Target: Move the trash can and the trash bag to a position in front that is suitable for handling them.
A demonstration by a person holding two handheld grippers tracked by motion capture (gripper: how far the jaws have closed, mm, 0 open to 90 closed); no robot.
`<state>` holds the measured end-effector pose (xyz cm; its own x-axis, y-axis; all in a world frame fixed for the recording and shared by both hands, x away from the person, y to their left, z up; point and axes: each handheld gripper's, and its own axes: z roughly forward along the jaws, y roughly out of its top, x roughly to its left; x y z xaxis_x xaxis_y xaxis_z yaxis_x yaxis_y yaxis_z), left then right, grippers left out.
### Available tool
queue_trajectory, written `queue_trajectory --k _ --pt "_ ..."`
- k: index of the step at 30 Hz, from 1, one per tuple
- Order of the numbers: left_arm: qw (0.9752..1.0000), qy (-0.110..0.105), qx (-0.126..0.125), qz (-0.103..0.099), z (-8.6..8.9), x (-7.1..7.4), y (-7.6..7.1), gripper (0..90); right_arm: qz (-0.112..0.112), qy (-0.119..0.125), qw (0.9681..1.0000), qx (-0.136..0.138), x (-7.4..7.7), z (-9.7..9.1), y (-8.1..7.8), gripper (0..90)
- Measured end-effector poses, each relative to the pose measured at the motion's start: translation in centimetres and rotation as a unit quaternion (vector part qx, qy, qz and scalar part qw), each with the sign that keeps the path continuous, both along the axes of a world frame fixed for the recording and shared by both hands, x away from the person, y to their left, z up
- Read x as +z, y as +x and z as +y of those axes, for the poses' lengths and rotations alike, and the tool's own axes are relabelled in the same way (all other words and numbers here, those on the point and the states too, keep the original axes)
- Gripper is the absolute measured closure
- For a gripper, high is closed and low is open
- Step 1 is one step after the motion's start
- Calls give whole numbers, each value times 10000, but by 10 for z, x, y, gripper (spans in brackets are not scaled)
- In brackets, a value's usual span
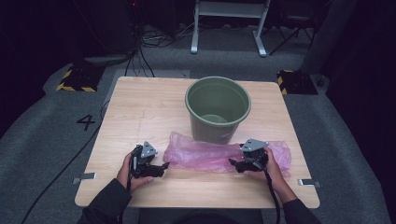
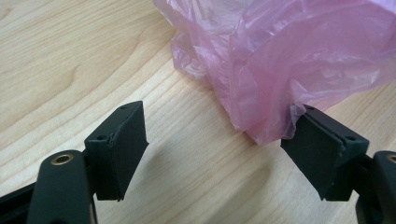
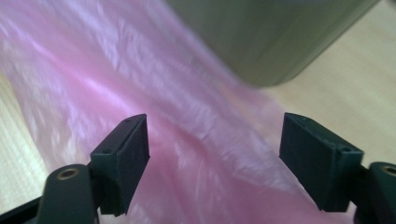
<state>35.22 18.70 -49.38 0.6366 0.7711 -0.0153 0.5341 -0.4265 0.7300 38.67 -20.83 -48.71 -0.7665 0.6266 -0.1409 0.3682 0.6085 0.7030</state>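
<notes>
A crumpled pink plastic bag (image 1: 205, 154) lies flat across the wooden table (image 1: 140, 107), just in front of an upright green bucket (image 1: 217, 107). My left gripper (image 1: 164, 167) sits at the bag's left end, pointing right. In the left gripper view this gripper (image 2: 219, 149) is open, and the bag's end (image 2: 280, 60) brushes the tip of the right jaw while bare wood shows between the jaws. My right gripper (image 1: 232, 163) rests over the bag's right part, pointing left. It is open (image 3: 217, 158), with the pink film (image 3: 140, 84) spread below the jaws and the bucket wall (image 3: 261, 32) beyond.
The bucket stands close behind the bag near the table's middle. Metal brackets (image 1: 85, 177) stick out at the table's front sides. On the grey floor are cables (image 1: 140, 56), yellow-black striped blocks (image 1: 77, 79) and a white frame (image 1: 229, 23) at the back.
</notes>
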Motion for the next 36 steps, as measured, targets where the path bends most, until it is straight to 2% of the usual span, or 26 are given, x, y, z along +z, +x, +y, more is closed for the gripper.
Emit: queue_trajectory --k 2,4,8,9,10,11,12,13,16,17,19,20,24,25,26,30,34,36 --pt "10000 68 -58 22 -2 -2 -2 226 -44 -23 9999 92 1 3 -5 213" --pt "9999 104 -100 38 -6 -5 -2 226 -87 96 9998 147 5 4 -9 207" --pt "9998 107 -136 71 -8 -7 -1 226 -99 178 9998 48 4 5 -8 202" --pt "9998 145 -132 61 -9 -7 0 226 -119 219 9997 30 5 6 -5 201" --pt "9998 127 -124 87 -9 -8 1 223 -160 489 9986 -91 13 9 1 199" --pt "9998 127 -124 87 -9 -8 1 226 -160 489 9986 -91 13 9 1 199" --pt "9998 131 -113 59 -9 -8 2 226 -357 563 9977 -148 20 15 4 197" --pt "9999 121 -103 66 -9 -8 3 225 -443 564 9973 -168 23 17 7 197" --pt "9999 106 -75 66 -9 -8 4 224 -400 683 9967 -190 25 19 15 196" --pt "9999 123 -76 61 -9 -8 5 225 -423 712 9960 -330 26 21 21 189" --pt "9999 113 -67 42 -9 -8 6 225 -433 796 9951 -399 28 23 28 196" --pt "9999 113 -67 42 -9 -8 6 226 -433 796 9951 -399 28 23 28 196" --pt "9999 102 -70 54 -8 -8 7 226 -468 858 9931 -650 32 26 47 187" --pt "9999 102 -70 54 -8 -8 7 226 -468 858 9931 -650 32 26 47 187" --pt "9999 98 -58 59 -8 -8 8 226 -341 905 9933 -625 32 28 56 179" --pt "9999 103 -31 49 -8 -9 10 224 -358 756 9940 -707 31 31 68 186" --pt "9999 108 -34 42 -8 -9 12 222 -398 796 9929 -794 33 27 67 201" --pt "9999 110 -54 43 -8 -9 12 220 -420 809 9938 -631 37 25 57 198"
